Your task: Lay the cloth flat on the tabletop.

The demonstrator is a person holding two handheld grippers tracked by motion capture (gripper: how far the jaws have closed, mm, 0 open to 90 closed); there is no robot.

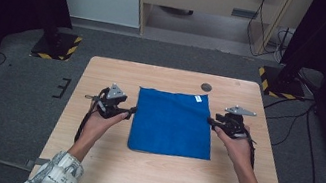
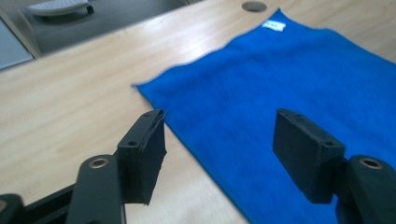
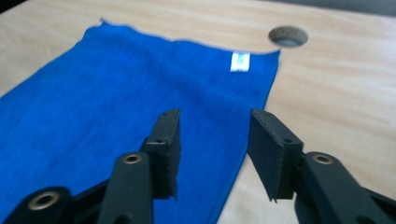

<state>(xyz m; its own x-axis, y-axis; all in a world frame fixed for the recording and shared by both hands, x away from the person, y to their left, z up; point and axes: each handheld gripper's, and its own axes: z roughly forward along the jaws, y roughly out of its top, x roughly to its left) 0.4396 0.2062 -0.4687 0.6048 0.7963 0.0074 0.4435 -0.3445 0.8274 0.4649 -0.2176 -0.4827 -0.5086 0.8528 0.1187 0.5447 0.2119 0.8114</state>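
Blue microfibre cloth (image 1: 173, 123) lies flat and spread in the middle of the wooden worktop (image 1: 88, 159), white label (image 1: 198, 98) at its far right corner, just short of the round cable hole (image 1: 206, 87) in the worktop; left tongs (image 1: 131, 111) sit at the cloth's left edge, tips pointing right, level with the upper half of the cloth; left hand (image 1: 104, 120) wraps the body from below, forearm running in from the bottom left, patterned sleeve (image 1: 57, 174) at the elbow; left gripper view: jaws spread wide, released, one pad (image 2: 145, 151) over bare wood, the other pad (image 2: 306, 151) over the cloth, cloth edge running between them, nothing pinched; right tongs (image 1: 211, 122) mirror this at the cloth's right edge, tips pointing left; right hand (image 1: 238, 143) grips from below, forearm angled in from the bottom right; right gripper view: jaws parted, narrower gap than the left, straddling the cloth's right edge near the label corner; pads not pressing on the fabric, released; whether the tips touch the cloth I cannot tell; both wrists low, near the worktop, tongs roughly level.
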